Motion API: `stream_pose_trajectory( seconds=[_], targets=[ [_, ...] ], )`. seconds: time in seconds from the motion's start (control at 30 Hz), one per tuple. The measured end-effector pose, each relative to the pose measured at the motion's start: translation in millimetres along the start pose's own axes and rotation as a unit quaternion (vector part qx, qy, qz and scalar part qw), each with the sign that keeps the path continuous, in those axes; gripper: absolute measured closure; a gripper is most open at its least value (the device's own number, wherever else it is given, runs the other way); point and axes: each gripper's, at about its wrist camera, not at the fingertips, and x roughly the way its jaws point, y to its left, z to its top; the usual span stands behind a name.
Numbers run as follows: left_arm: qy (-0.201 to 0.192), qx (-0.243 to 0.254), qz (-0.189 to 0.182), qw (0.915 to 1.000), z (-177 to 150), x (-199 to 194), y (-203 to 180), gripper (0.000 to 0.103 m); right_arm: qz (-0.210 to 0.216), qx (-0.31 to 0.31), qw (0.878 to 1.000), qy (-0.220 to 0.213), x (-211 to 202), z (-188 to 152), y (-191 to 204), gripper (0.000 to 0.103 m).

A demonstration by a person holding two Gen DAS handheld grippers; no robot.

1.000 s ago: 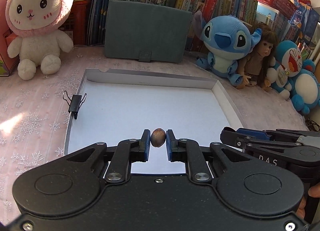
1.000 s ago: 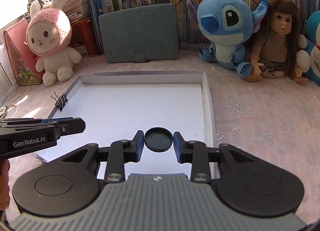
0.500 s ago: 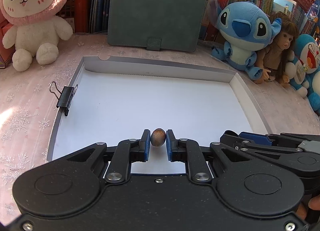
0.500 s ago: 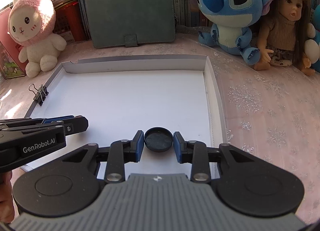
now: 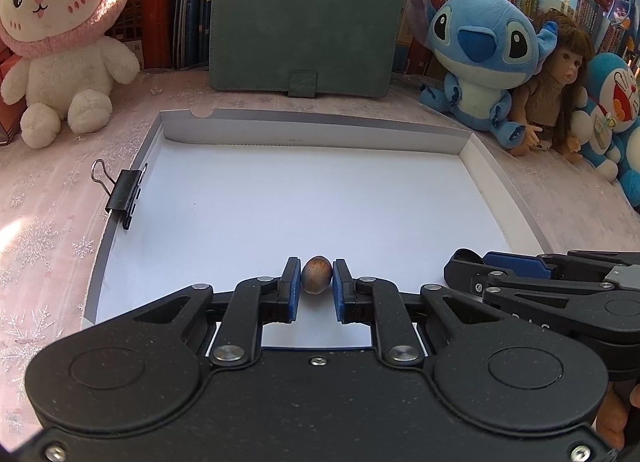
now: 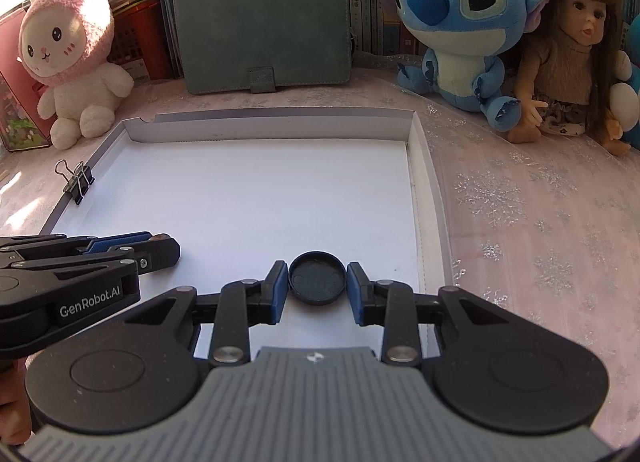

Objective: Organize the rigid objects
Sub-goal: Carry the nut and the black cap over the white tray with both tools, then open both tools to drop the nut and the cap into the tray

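Note:
A shallow white cardboard tray (image 5: 304,130) (image 6: 272,126) lies on the pink snowflake tablecloth. My left gripper (image 5: 316,280) is shut on a small brown nut (image 5: 316,275), held low over the tray's near edge. My right gripper (image 6: 317,282) is shut on a round black cap (image 6: 317,277), also low over the tray near its right wall. Each gripper shows in the other's view: the right gripper (image 5: 464,262) at the lower right, the left gripper (image 6: 166,248) at the lower left. A black binder clip (image 5: 122,194) (image 6: 78,180) sits clipped on the tray's left wall.
Behind the tray stand a green case (image 5: 306,28), a pink-hooded bunny plush (image 5: 56,38), a blue plush (image 5: 484,54), a doll (image 5: 556,82) and another blue plush (image 5: 612,114). Books line the back wall.
Both grippers have sunk closer to the tray and tipped slightly downward, still holding the nut and the cap. The tray now fills more of both views.

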Motion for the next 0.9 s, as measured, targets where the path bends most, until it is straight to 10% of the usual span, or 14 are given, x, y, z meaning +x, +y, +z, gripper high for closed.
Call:
stream_pose_trajectory(
  seconds=[0.63,0.9],
  targets=[
    [0.002,-0.001,-0.004,1.0,1.5,-1.8,1.8,0.086,-0.007,-0.012,1.0,-0.016,-2.7,-4.0,2.2,0.06],
    [-0.034,0.026,-0.005,0.9991,0.5,-28.6,-0.5,0.057,-0.005,-0.026,0.999,-0.04,-19.7,-7.1,3.3,0.045]
  ],
)
